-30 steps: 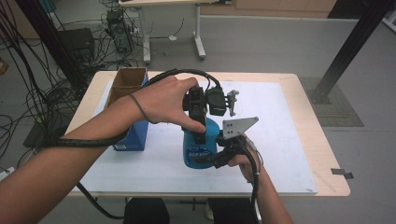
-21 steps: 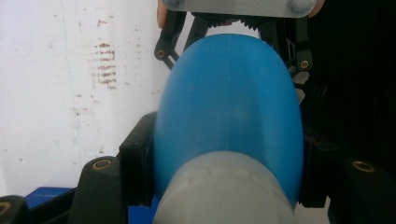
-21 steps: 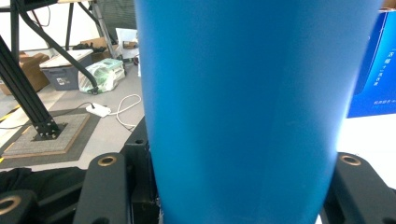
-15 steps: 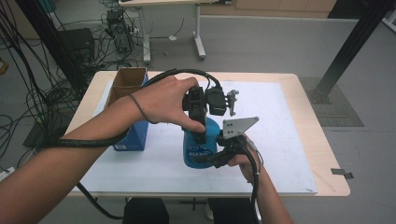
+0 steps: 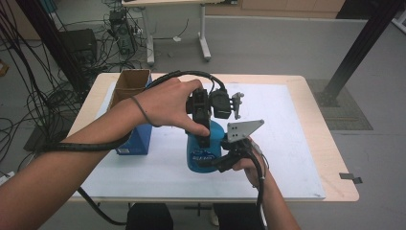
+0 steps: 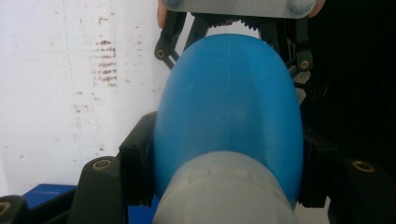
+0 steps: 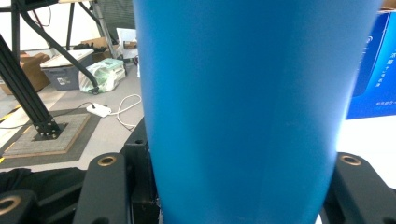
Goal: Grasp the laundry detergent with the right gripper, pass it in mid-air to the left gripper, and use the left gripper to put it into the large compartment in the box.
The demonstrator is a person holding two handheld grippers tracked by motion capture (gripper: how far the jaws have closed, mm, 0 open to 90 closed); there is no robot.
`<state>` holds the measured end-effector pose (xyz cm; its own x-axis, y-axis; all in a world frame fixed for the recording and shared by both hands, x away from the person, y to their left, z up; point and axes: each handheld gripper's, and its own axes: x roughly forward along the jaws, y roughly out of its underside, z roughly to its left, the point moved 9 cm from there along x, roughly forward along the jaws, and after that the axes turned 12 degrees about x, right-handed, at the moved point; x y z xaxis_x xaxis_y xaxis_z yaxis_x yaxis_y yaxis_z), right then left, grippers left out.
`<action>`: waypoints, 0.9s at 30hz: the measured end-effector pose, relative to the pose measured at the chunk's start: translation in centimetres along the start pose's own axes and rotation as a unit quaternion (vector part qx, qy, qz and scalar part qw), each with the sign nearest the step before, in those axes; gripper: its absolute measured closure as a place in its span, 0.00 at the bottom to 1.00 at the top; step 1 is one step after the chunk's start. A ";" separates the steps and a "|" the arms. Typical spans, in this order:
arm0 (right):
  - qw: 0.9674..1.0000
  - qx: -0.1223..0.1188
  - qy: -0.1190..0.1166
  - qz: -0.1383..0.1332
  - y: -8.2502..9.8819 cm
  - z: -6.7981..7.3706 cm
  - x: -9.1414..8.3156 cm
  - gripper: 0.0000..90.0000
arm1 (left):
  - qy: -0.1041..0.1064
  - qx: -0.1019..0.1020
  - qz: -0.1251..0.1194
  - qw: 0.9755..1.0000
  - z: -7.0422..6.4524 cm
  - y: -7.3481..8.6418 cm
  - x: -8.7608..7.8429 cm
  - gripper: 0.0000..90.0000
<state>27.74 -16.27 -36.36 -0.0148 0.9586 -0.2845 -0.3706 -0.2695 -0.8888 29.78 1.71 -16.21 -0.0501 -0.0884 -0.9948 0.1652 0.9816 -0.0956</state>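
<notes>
A blue bottle (image 5: 203, 154) stands upright on the white mat (image 5: 287, 143). My left gripper (image 5: 205, 138) comes down from above and is shut on the bottle's upper part. In the left gripper view its black pads (image 6: 135, 172) press both sides of the blue body (image 6: 229, 107), just above a pale grey neck (image 6: 224, 191). My right gripper (image 5: 216, 162) reaches in from the near side, level, and is shut on the bottle's lower body. The blue wall (image 7: 243, 93) sits between the right gripper's jaws in the right gripper view. That gripper's grey plate (image 6: 233, 7) shows beyond the bottle.
An open-topped blue carton (image 5: 133, 136) stands on the mat left of the bottle, and its side (image 7: 373, 70) appears in the right gripper view. The wooden table's edge (image 5: 342, 163) runs along the right. Cables and a black frame post (image 5: 359, 43) are on the floor beyond.
</notes>
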 end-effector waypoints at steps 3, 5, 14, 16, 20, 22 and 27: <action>1.000 0.001 0.000 0.001 -0.1 0.0 0.0 0.46 | -0.001 -0.001 -0.002 1.000 0.0 0.0 0.0 0.42; 1.000 0.002 0.000 0.001 -0.1 0.0 0.0 0.46 | 0.000 -0.003 -0.001 1.000 0.0 0.0 0.0 0.42; 1.000 0.000 -0.001 0.001 0.0 -0.1 0.1 0.46 | 0.000 -0.001 -0.001 1.000 0.1 0.1 0.0 0.42; 1.000 0.000 0.000 0.001 0.0 -0.1 0.1 0.46 | 0.000 -0.001 -0.001 1.000 0.1 0.1 0.0 0.42; 1.000 0.001 -0.001 0.002 -0.1 -0.1 0.1 0.46 | -0.001 -0.001 -0.001 1.000 0.1 0.0 0.0 0.42; 1.000 0.002 -0.002 0.002 -0.1 -0.1 0.0 0.46 | -0.001 -0.001 -0.001 1.000 0.1 0.0 0.0 0.42; 1.000 -0.001 -0.001 0.000 0.0 -0.1 0.0 0.46 | -0.002 -0.001 0.001 1.000 0.0 -0.1 0.0 0.42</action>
<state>27.87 -16.27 -36.37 -0.0173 0.9585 -0.2844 -0.3696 -0.2705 -0.8890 29.75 1.61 -16.20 -0.0463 -0.0878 -0.9951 0.1639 0.9820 -0.0943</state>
